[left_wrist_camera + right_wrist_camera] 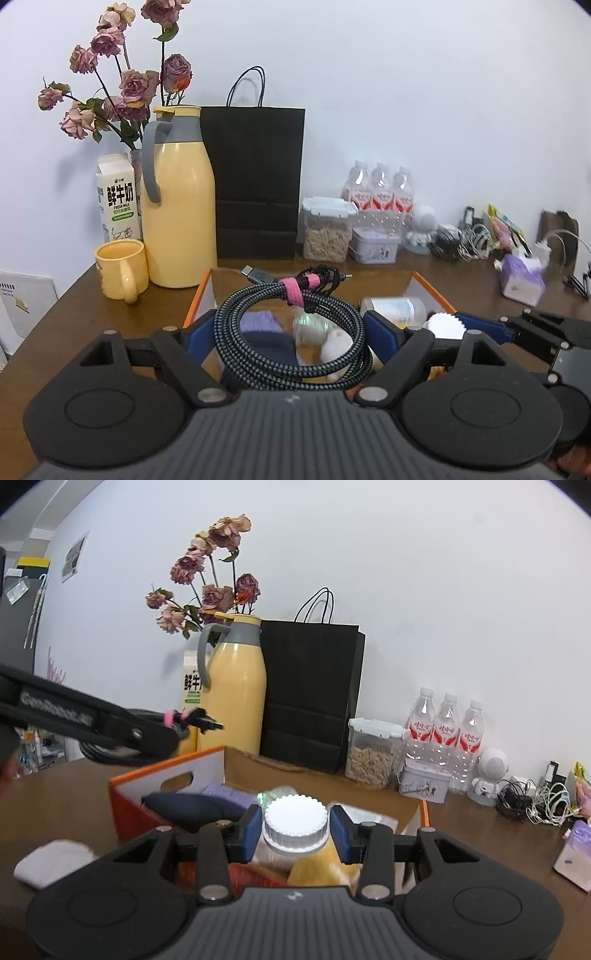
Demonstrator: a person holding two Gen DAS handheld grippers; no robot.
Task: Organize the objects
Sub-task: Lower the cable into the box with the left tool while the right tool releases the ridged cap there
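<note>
1. Braided black-and-grey cable [291, 336], coiled and bound with a pink strap [297, 291], sits between the blue pads [380, 328] of the left gripper [291, 332]; the jaws stand wide, closed onto the coil's two sides
2. Held level and pointing toward the wall, the left gripper carries the coil in the air above the orange box [199, 295]; the cable's plug end juts out forward past the strap
3. From the right wrist view, the left gripper [184, 731] reaches in from the left edge as a dark, blurred bar, above and beside the box's [166, 775] left wall
4. White ribbed cap [295, 823] of a bottle [314, 864] is clamped between the right gripper's [295, 827] pads, jaws about halfway closed, touching the cap on both sides
5. Right gripper is level, aimed at the wall, over the near side of the box; the bottle hangs below it with yellow contents, its lower part hidden by the gripper body
6. Inside the box lie a dark blue pouch [192, 808] and a purple item [229, 794], with other things too blurred to name
7. Box stands on a brown table [55, 797]; a white cloth [51, 860] lies on the table left of it
8. Behind the box stand a yellow jug [177, 206], a mug [120, 267] and a black bag [255, 181]
</note>
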